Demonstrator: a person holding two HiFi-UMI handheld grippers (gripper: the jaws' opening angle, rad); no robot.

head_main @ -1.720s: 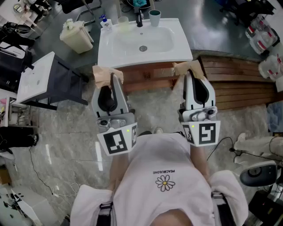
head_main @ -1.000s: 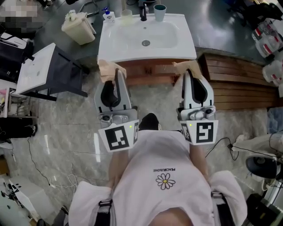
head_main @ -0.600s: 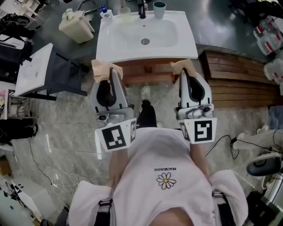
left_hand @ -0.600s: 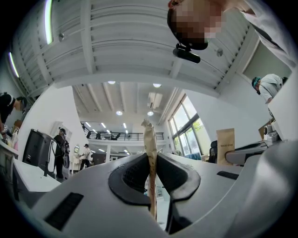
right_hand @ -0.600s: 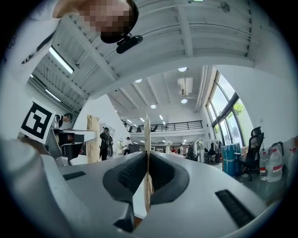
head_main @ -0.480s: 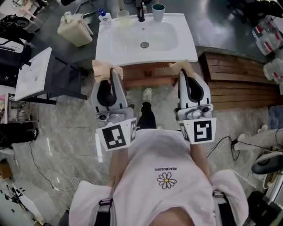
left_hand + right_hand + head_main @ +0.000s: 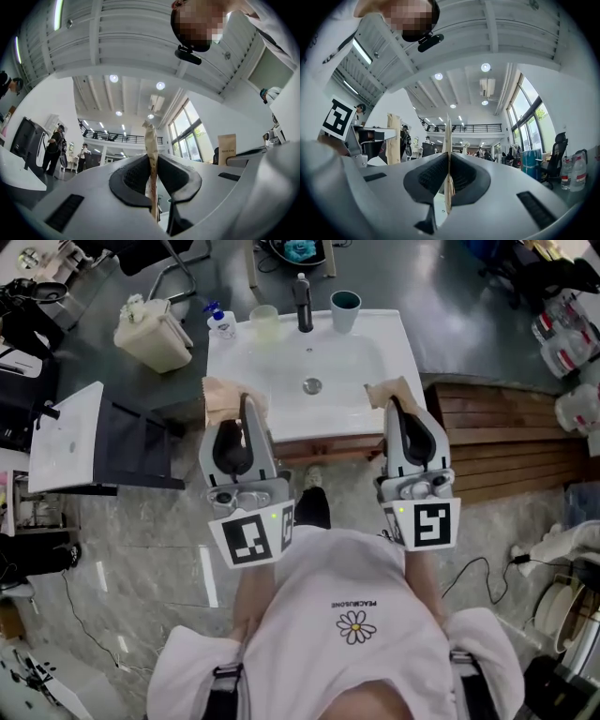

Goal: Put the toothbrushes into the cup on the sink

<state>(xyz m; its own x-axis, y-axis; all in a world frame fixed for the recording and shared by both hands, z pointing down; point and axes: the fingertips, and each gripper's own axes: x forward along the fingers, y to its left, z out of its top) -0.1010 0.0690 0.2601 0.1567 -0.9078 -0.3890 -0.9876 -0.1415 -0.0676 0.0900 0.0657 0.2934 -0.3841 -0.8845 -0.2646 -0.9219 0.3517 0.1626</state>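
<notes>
Kraft-paper packet [image 7: 151,138] edge-on in left tongs [image 7: 152,165]

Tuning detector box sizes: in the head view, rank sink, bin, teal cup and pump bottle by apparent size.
1. sink, by far the largest.
2. bin. It stands on the floor, farther from the camera, so it may look smaller than it is.
3. teal cup and pump bottle: about alike, not ranked.

Left toothbrush [image 7: 223,395], right toothbrush [image 7: 384,390]: tan paper-wrapped, sitting clamped between jaws, sticking out beyond them; teal cup [image 7: 345,311] standing upright on sink [image 7: 246,364] back rim.
</notes>
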